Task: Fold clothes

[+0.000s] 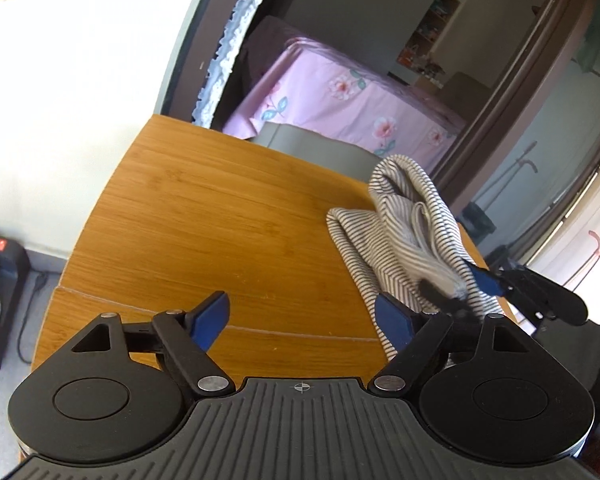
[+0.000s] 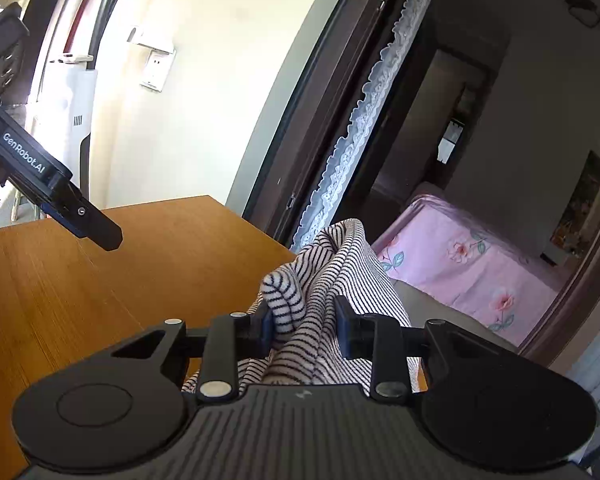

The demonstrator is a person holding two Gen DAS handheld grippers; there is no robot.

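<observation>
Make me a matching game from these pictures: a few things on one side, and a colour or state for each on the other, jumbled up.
Things:
1. left gripper
2. right gripper
3. table
4. bedspread

States:
a. pink with flowers
b. shut on the striped cloth
c. open, nothing between its fingers
d. orange-brown wood

Pairs: 1-c, 2-b, 3-d, 4-a

Striped knit cloth, prob. cotton; smooth satin wood table; matt plastic grippers.
</observation>
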